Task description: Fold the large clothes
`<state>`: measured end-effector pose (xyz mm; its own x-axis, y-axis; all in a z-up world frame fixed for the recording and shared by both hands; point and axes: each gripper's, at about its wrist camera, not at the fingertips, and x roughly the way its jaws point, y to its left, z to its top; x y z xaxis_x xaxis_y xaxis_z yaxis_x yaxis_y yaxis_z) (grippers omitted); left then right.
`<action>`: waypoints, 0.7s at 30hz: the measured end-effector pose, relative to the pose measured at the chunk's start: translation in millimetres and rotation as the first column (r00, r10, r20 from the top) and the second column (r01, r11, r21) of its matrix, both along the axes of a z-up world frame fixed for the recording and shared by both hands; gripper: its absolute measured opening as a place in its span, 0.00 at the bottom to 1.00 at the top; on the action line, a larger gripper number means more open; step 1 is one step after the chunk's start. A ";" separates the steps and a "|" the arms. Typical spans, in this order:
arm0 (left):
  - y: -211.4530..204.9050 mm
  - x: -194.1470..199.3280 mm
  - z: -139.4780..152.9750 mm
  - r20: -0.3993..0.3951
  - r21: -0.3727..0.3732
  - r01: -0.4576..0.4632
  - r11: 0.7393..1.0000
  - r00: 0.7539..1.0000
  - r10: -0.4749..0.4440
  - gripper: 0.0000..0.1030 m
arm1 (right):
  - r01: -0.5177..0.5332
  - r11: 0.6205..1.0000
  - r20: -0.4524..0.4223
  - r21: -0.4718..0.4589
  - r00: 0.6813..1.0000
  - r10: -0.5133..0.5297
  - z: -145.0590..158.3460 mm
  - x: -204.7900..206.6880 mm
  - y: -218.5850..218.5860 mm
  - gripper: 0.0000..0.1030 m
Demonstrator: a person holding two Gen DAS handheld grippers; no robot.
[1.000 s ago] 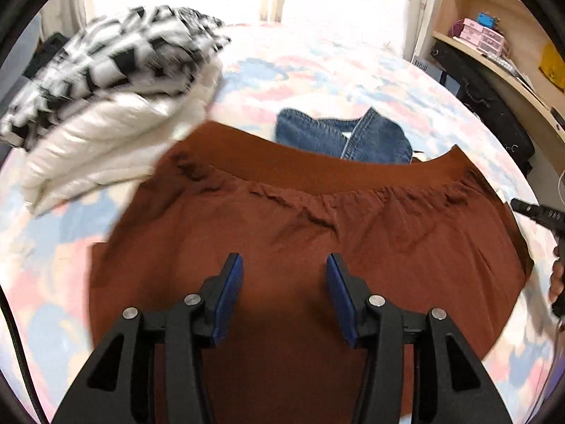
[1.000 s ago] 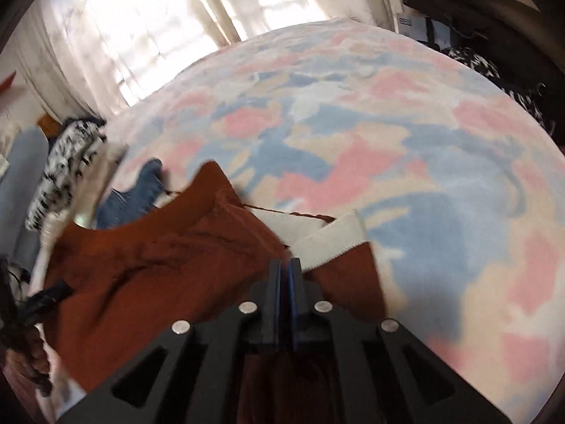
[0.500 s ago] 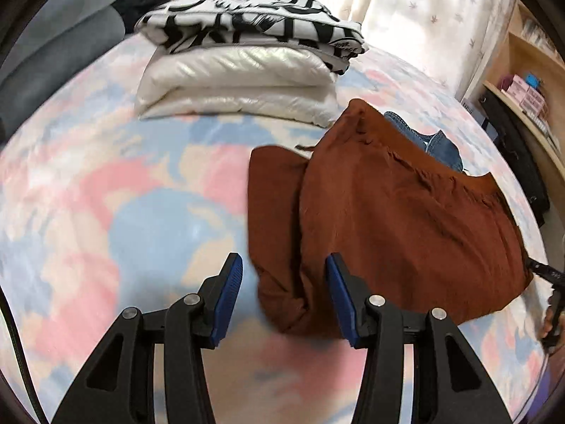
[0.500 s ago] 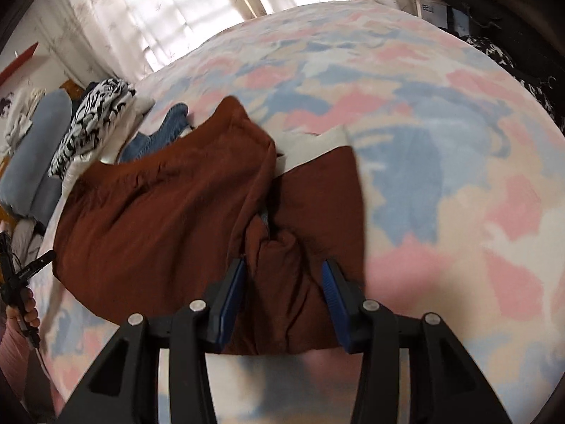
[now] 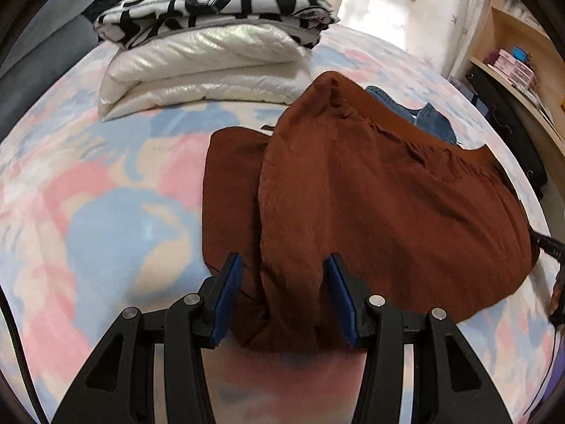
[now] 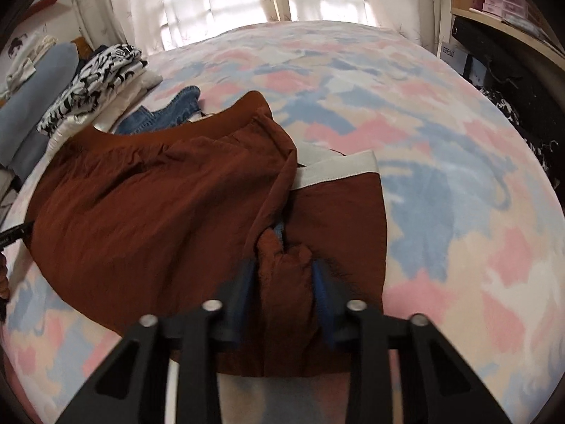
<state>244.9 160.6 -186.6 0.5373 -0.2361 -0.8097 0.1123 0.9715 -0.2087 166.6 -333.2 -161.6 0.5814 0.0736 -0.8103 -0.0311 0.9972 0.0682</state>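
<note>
Straddling the rust-brown skirt (image 5: 370, 194) hem, both tools gape: left tool (image 5: 282, 296), right tool (image 6: 282, 282); closing may bunch loose folds

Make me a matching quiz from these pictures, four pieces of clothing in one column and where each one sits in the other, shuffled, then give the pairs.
1. rust-brown garment
2. black-and-white patterned garment
3. white puffy jacket
4. blue jeans

A. top of the folded stack
B. bottom of the folded stack
C. partly hidden behind the brown cloth
D. spread on the bed, between the open jaws of the left gripper and right gripper

Pairs: 1-D, 2-A, 3-B, 4-C
</note>
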 end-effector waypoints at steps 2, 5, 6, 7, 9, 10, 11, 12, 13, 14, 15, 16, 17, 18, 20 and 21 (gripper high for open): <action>1.2 1.4 1.7 0.012 -0.001 -0.010 1.000 1.000 0.010 0.32 | 0.046 0.998 0.041 0.030 0.998 -0.047 6.4 -6.5 -8.1 0.16; -0.9 1.7 1.5 0.013 -0.008 0.004 1.000 1.000 -0.004 0.25 | 0.149 0.977 0.011 0.156 0.988 -0.152 -6.0 -11.7 -37.6 0.15; -1.3 1.8 1.1 0.013 -0.006 0.007 1.000 1.000 -0.007 0.25 | 0.172 0.962 -0.013 0.211 0.985 -0.174 -13.9 -11.6 -45.0 0.15; -1.3 2.0 0.6 0.011 -0.010 0.007 1.000 1.000 -0.007 0.25 | 0.189 0.950 -0.026 0.250 0.982 -0.188 -18.6 -11.5 -50.0 0.15; 2.1 2.8 0.4 0.005 -0.028 0.004 1.000 1.000 -0.004 0.25 | 0.216 0.926 -0.047 0.311 0.976 -0.212 -21.1 -10.9 -56.6 0.16; 4.0 3.0 0.3 0.001 -0.039 0.001 0.999 1.000 -0.001 0.26 | 0.218 0.923 -0.049 0.316 0.976 -0.213 -19.5 -11.3 -56.8 0.18; 5.2 3.3 0.1 0.000 -0.044 0.000 0.999 1.000 0.000 0.27 | 0.215 0.927 -0.045 0.307 0.976 -0.211 -15.8 -12.2 -55.7 0.24; 6.2 3.5 -0.3 -0.003 -0.050 -0.001 0.999 1.000 0.001 0.28 | 0.211 0.934 -0.040 0.289 0.977 -0.209 -11.5 -13.5 -53.7 0.30; 6.7 3.4 -0.5 -0.004 -0.054 -0.002 0.999 1.000 0.001 0.28 | 0.205 0.940 -0.029 0.272 0.978 -0.205 -6.4 -14.9 -51.5 0.32; 6.6 3.1 -0.5 -0.002 -0.055 -0.002 0.998 1.000 0.002 0.28 | 0.192 0.945 -0.007 0.264 0.980 -0.197 0.9 -17.4 -49.3 0.32; 6.1 2.5 -0.9 0.000 -0.053 -0.002 0.999 1.000 0.002 0.28 | 0.181 0.945 0.012 0.272 0.981 -0.191 5.9 -18.9 -48.7 0.32; 6.2 2.4 -1.1 -0.001 -0.052 -0.001 0.999 1.000 0.001 0.28 | 0.168 0.943 0.031 0.287 0.982 -0.185 10.8 -20.1 -48.0 0.32; 6.3 2.1 -1.2 0.000 -0.052 -0.001 0.999 1.000 0.001 0.28 | 0.157 0.943 0.045 0.293 0.983 -0.178 15.3 -18.4 -46.4 0.32; 6.3 1.9 -1.2 0.000 -0.054 -0.002 0.999 1.000 0.002 0.28 | 0.154 0.946 0.049 0.285 0.983 -0.175 17.6 -14.6 -44.3 0.32; 6.5 2.4 -2.1 0.000 -0.062 -0.003 0.998 1.000 0.003 0.28 | 0.141 0.956 0.043 0.258 0.987 -0.157 16.9 -3.2 -37.6 0.32; 7.1 2.4 -2.2 0.000 -0.067 -0.003 0.998 1.000 0.003 0.28 | 0.136 0.959 0.033 0.247 0.988 -0.148 14.1 3.0 -33.5 0.32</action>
<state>247.3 167.8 -188.9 0.5378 -0.2881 -0.7923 0.1094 0.9557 -0.2733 169.6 -366.7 -147.5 0.6401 0.1787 -0.7472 0.0999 0.9449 0.3116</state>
